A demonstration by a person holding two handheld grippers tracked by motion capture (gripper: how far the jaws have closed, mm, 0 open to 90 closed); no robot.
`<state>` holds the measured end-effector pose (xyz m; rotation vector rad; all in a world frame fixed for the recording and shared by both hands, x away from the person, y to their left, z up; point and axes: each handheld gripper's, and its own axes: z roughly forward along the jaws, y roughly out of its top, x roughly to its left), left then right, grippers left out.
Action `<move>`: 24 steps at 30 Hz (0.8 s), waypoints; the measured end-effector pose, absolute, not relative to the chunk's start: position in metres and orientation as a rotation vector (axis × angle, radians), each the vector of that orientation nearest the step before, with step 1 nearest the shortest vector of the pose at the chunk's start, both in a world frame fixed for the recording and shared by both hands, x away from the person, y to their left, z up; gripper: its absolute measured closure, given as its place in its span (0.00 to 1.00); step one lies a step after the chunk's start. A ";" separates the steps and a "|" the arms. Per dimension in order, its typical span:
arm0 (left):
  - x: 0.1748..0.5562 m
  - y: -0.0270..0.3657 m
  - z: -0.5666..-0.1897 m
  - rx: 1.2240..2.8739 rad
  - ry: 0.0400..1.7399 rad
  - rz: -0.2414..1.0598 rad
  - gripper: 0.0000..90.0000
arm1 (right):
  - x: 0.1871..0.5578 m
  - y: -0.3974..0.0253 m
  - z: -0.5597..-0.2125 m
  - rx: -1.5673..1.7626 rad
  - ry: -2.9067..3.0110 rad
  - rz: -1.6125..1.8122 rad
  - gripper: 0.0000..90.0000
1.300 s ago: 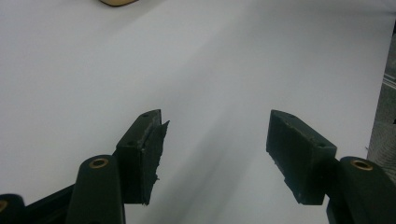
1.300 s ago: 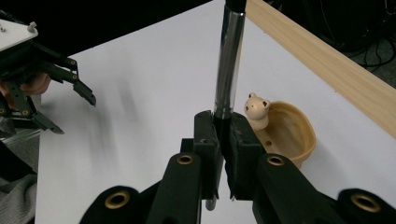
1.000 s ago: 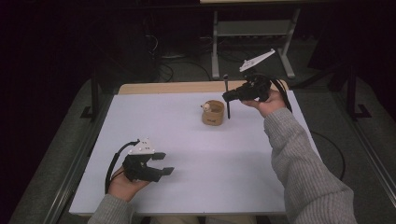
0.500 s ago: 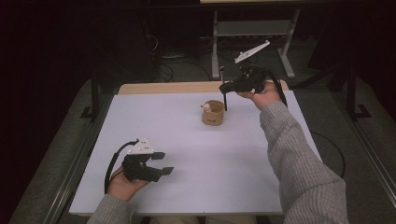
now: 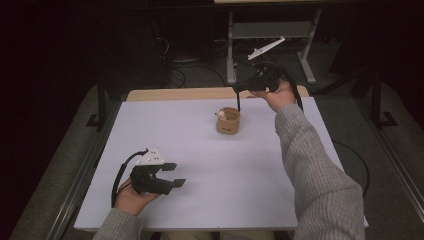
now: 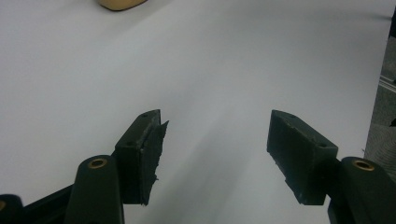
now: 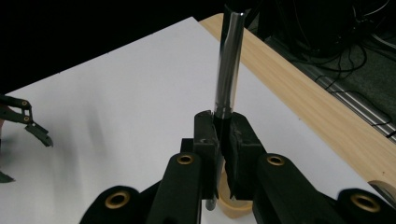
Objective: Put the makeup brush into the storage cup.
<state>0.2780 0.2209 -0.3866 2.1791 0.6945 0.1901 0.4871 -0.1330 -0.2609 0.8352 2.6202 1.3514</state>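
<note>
No words or labels can be read on anything here.

The right tool [image 5: 239,89] is held up high over the far side of the white surface [image 5: 200,150]. Its two black jaws are pressed tight on a thin dark stick [image 7: 228,70]. In the high view, the stick hangs straight down from the tool, just beside the small brown cup [image 5: 228,120]. The low end of the stick is close to the cup's rim. I cannot tell if it touches. In the right gripper view, the stick looks shiny, and the cup sits under the jaws.

The right arm, in a grey sleeve [image 5: 320,180], reaches far forward, with the hand raised above the surface.

The left tool [image 5: 167,175] rests low, near the person's side of the surface, well apart from the cup. Its jaws stand wide with nothing between them. The left hand [image 5: 131,196] grips it from behind.
</note>
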 end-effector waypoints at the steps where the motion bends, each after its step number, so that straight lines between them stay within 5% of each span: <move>1: 0.278 0.221 -0.387 2.181 0.691 0.193 0.39 | 0.488 -0.133 -0.261 0.831 2.617 1.352 0.92; 24: 0.278 0.223 -0.387 2.176 0.696 0.191 0.39 | 0.510 -0.126 -0.272 0.901 2.582 1.353 0.92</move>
